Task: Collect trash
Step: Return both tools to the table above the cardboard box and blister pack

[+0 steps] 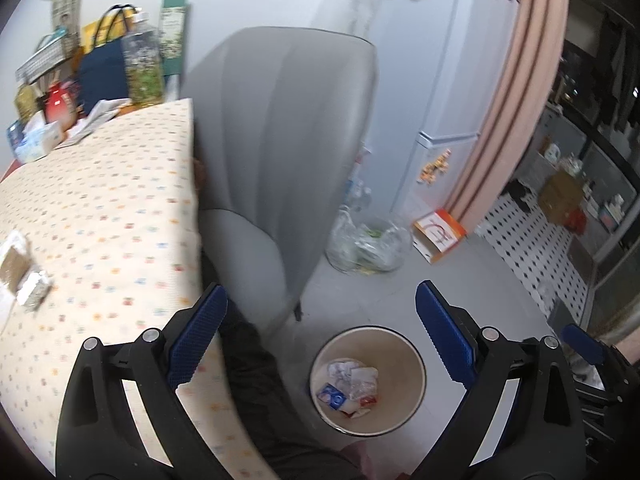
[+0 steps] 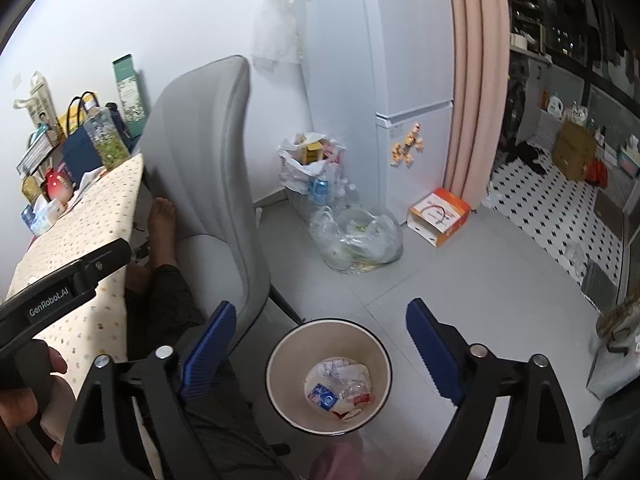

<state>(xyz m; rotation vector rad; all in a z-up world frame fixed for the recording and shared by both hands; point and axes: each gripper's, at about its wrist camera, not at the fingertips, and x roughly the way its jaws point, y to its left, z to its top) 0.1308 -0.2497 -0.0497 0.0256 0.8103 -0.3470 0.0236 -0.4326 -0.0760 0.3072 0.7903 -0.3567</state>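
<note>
Bin [image 2: 329,376] at six o'clock, trash [image 2: 340,390] inside. We hold left gripper [image 1: 320,336] and right gripper [image 2: 320,344] above, jaws wide, empty.

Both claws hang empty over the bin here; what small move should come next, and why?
Probably swing the left claw back to the dotted tablecloth toward the silvery wrapper. Both claws are open and empty, the round beige waste bin already holds scraps, and that wrapper lies uncollected on the table.

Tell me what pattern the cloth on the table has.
The cream tablecloth has rows of small multicoloured dots, clearest in the left wrist view.
</note>
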